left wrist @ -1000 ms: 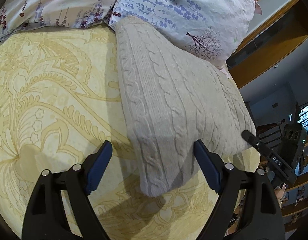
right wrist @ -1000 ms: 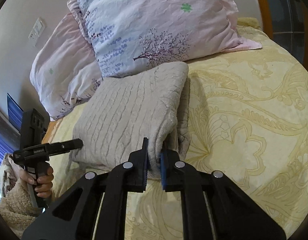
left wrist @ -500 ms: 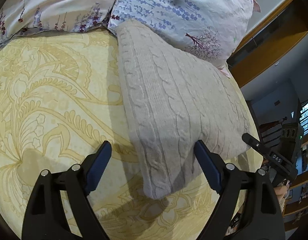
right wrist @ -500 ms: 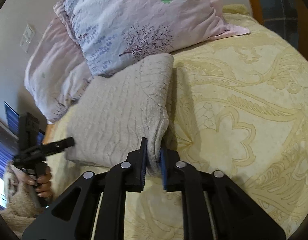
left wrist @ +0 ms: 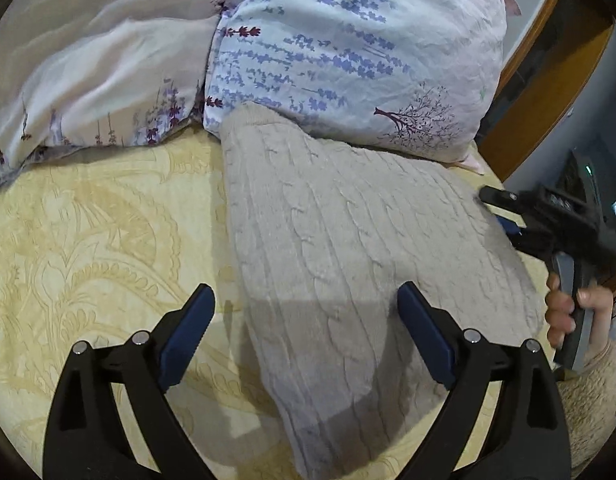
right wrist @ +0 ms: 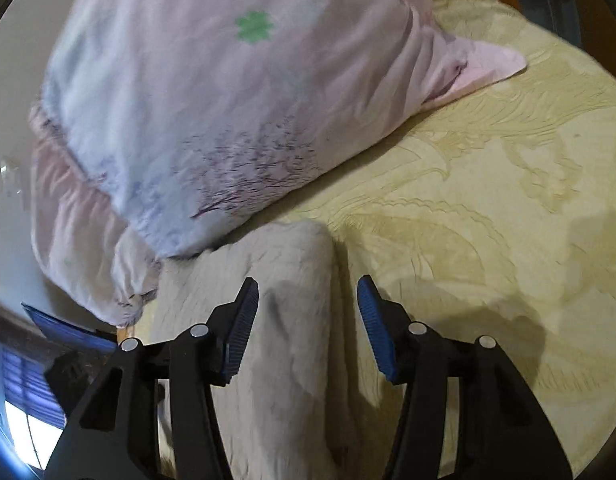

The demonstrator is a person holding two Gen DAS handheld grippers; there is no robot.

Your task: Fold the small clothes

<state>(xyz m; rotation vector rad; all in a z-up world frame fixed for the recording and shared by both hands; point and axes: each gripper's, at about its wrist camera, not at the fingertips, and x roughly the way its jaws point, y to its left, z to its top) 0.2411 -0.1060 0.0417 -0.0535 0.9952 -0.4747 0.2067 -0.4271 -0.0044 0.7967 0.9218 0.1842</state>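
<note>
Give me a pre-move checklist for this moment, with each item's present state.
1. Right tool let go of the folded beige cable-knit sweater: ok; jaws just opened, pads clear of the knit.
2. Left tool free: ok; open, above the sweater's near corner.
3. Sweater folded in a compact block: ok.
4. Sweater lying on the yellow patterned bedspread: ok.
5. Sweater clear of the floral pillow: not ok; far edge meets it.
6. Underside layers neat: cannot tell.

Beige cable-knit sweater (left wrist: 348,248) folded flat on yellow bedspread (left wrist: 100,240), top edge against floral pillow (left wrist: 348,52).
</note>
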